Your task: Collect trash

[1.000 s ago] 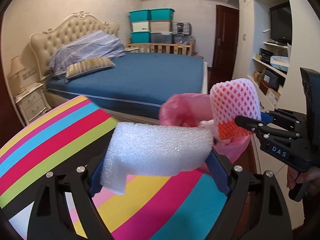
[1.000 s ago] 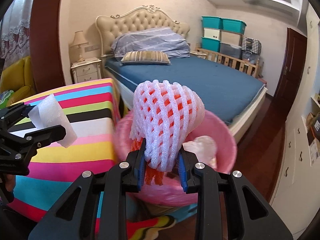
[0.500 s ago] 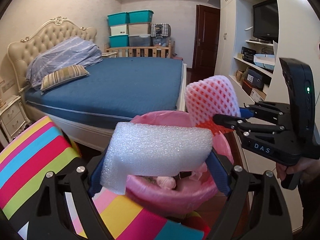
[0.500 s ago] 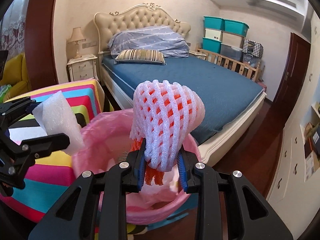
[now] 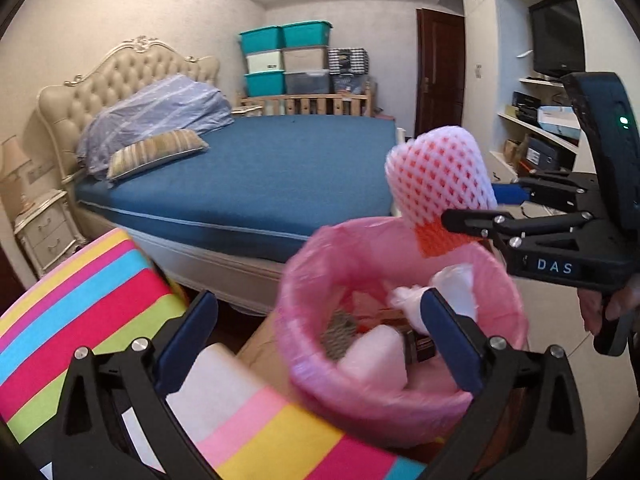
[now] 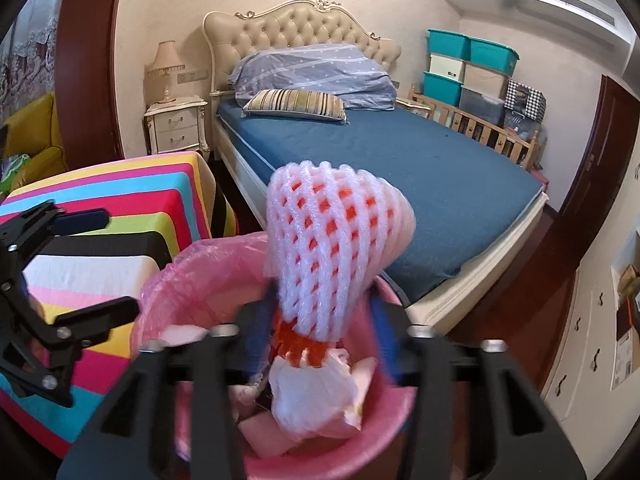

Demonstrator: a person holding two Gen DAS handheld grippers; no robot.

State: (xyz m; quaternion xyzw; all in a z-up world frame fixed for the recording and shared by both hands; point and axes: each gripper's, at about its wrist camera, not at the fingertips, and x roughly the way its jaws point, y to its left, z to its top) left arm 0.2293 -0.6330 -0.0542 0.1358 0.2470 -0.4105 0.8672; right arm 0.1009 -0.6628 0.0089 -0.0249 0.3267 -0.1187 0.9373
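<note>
Now both grippers hover over the pink-lined bin (image 5: 400, 392). The left gripper (image 5: 320, 344), jaws just spread wide, holds nothing; its white foam block (image 5: 376, 356) lies in the bin near 6 o'clock. The right gripper (image 6: 324, 332), jaws just parting, loosely brackets the foam fruit net (image 6: 336, 256), which looks feather-light, squashy, best pinched at its narrow base.

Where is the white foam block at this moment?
In the left wrist view the white foam block lies inside the pink-lined trash bin, low and centre, between the open left gripper fingers and beside other trash.
</note>
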